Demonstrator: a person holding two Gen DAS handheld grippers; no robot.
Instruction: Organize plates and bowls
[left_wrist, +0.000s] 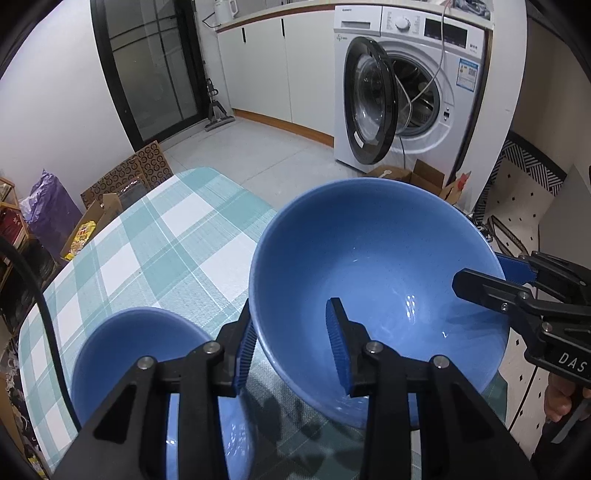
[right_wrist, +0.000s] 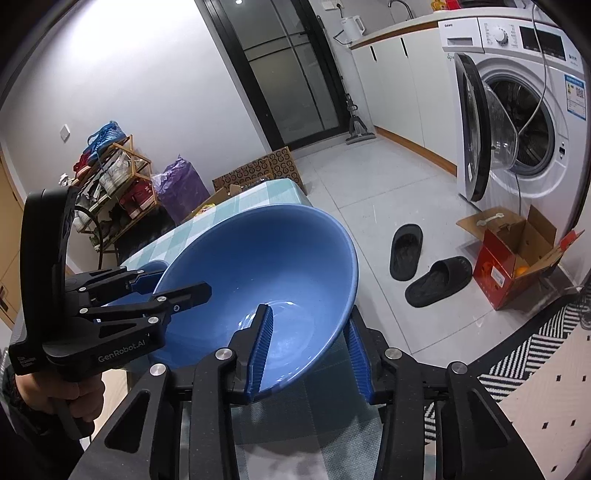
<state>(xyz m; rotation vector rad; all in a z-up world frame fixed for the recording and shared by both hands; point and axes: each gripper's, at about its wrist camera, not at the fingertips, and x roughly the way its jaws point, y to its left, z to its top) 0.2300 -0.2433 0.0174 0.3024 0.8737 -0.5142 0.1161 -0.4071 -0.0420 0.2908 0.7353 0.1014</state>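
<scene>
A large blue bowl hangs tilted above the teal-and-white checked table, casting a shadow on the cloth. My left gripper is shut on its near-left wall, one pad inside and one outside. At the bowl's right rim my right gripper clamps the wall in the same way. The right wrist view shows the bowl with my right gripper shut on its near rim and my left gripper on its left rim. A smaller blue bowl stands on the table at lower left, partly hidden by my left fingers.
Beyond the table's far edge is grey tiled floor with a washing machine, its door open. Cardboard boxes and black slippers lie on the floor. A shoe rack and a purple bag stand by the wall. A patterned rug lies at right.
</scene>
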